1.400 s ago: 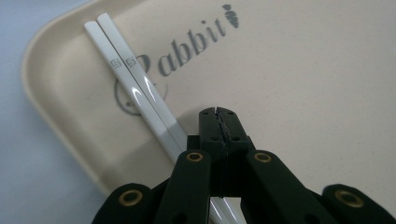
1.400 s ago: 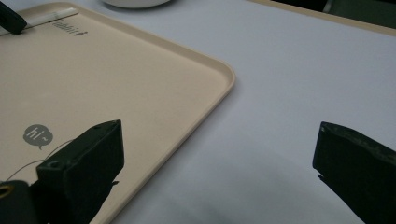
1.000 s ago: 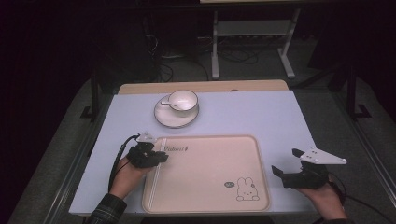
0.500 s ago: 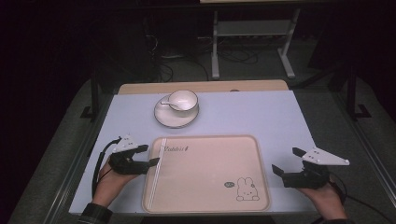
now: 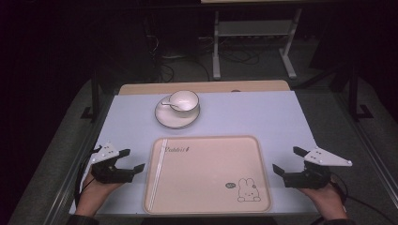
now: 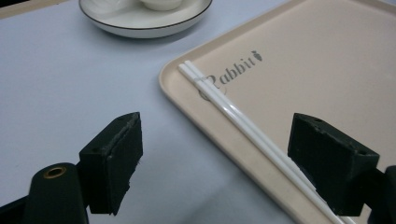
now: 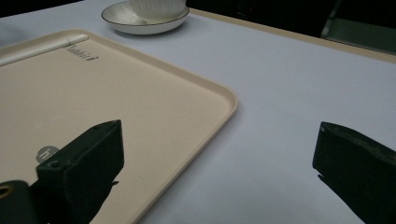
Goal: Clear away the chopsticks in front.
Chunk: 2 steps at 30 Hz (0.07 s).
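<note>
Looks like a lab or recording studio, not a home. Dark all round, with only the pale worktop lit. Black cables tangled on grey carpet at the far side, beside a metal equipment stand. Feels staged too: a single tray, one cup on a saucer.

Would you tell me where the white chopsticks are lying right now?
In the high view the white chopsticks lie side by side inside the beige tray, along its left rim, just right of the open left gripper.
</note>
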Available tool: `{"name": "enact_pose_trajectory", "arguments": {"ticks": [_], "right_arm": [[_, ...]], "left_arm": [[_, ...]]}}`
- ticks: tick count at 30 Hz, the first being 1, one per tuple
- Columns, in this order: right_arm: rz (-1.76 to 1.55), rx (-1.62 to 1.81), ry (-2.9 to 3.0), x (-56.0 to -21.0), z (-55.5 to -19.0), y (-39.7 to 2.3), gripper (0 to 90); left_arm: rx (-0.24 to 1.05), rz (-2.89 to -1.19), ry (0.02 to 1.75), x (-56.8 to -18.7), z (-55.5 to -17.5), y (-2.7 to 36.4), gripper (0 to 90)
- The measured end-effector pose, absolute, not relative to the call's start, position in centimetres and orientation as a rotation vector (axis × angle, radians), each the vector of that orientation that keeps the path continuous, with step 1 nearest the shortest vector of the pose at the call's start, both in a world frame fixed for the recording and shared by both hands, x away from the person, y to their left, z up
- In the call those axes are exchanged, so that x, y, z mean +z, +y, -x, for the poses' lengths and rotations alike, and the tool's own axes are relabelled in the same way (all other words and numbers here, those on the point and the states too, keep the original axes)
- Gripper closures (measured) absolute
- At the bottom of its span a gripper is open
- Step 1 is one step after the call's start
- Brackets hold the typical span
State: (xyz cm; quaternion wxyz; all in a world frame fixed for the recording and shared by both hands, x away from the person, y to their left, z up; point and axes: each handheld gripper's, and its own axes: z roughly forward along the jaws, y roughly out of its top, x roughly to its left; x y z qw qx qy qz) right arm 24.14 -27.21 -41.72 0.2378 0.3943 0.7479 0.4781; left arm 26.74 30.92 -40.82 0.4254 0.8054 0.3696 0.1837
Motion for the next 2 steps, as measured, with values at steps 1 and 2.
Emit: {"name": "enact_pose_trajectory", "arguments": {"ticks": [1,2], "right_arm": [[-1.079,1.31,2.05,-41.72,-24.15,-27.19,1.4],[-1.076,1.311,2.05,-41.72,-24.18,-27.18,1.4]], "left_arm": [[0.463,-2.011,0.927,-40.81,-26.75,31.02,17.3],[0.466,-2.008,0.931,-40.83,-26.75,31.05,17.3]]}}
